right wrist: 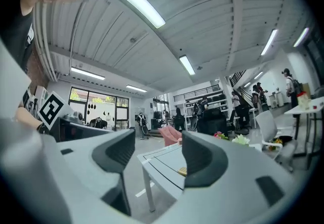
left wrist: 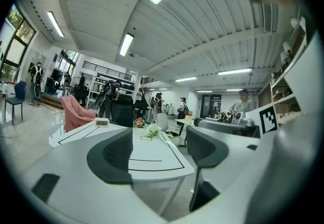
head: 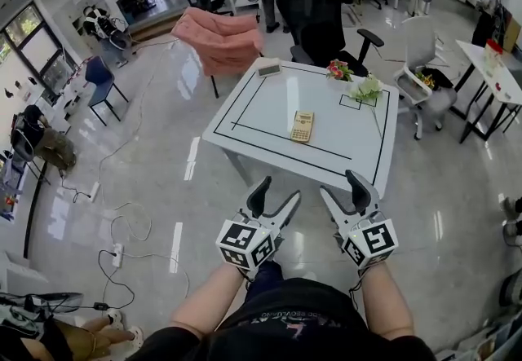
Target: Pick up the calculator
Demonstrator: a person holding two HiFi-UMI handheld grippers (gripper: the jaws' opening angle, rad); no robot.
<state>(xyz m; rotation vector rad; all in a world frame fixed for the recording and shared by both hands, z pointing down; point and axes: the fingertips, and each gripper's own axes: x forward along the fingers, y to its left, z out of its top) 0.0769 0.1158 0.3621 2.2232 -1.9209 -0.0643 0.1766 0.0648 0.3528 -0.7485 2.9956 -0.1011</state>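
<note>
A yellow calculator (head: 302,126) lies flat near the middle of the white table (head: 253,135), inside its black taped rectangle. Both grippers hang in front of the table's near edge, well short of the calculator. My left gripper (head: 272,198) is open with nothing between its jaws. My right gripper (head: 340,187) is open and empty too. In the right gripper view a sliver of the calculator (right wrist: 182,171) shows on the table (right wrist: 159,160) beside the right jaw. In the left gripper view the table (left wrist: 147,160) shows between the jaws, and the calculator is hidden.
On the table's far side sit a small white clock (head: 269,69), a flower bunch (head: 338,69) and white flowers (head: 366,89). A pink draped chair (head: 218,38) and a black office chair (head: 322,21) stand behind. Cables (head: 122,229) trail on the floor at left.
</note>
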